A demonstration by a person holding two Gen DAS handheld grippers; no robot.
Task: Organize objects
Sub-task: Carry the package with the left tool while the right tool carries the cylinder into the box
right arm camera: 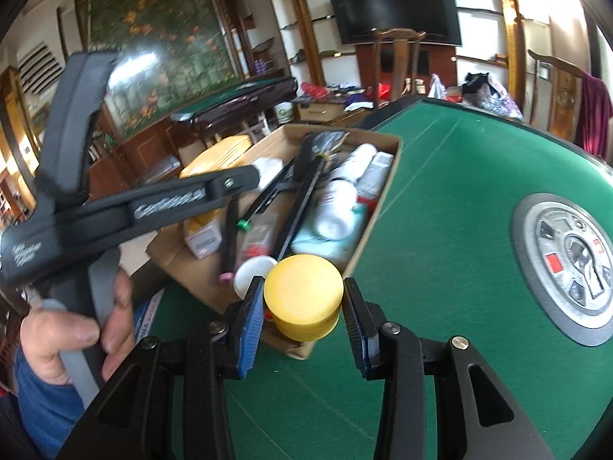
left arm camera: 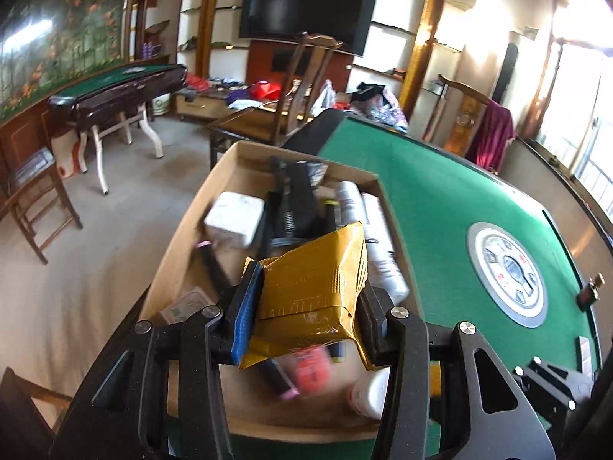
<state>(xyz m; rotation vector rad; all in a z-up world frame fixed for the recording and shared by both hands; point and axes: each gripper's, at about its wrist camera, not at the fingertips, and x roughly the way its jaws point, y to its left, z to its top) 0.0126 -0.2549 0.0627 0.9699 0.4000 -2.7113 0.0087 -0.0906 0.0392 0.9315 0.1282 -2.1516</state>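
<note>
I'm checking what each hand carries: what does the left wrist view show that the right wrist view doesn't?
Only the left wrist view shows the gold packet clamped in the left gripper. Only the right wrist view shows the yellow jar between the right gripper fingers, and the person's hand. Both show the cardboard box on the green table.

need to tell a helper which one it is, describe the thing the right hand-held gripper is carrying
Start at the green felt table, then the open cardboard box on its left part. At the box's near end, the right hand-held gripper holds a small round yellow jar, the only plain yellow thing among white bottles.
</note>
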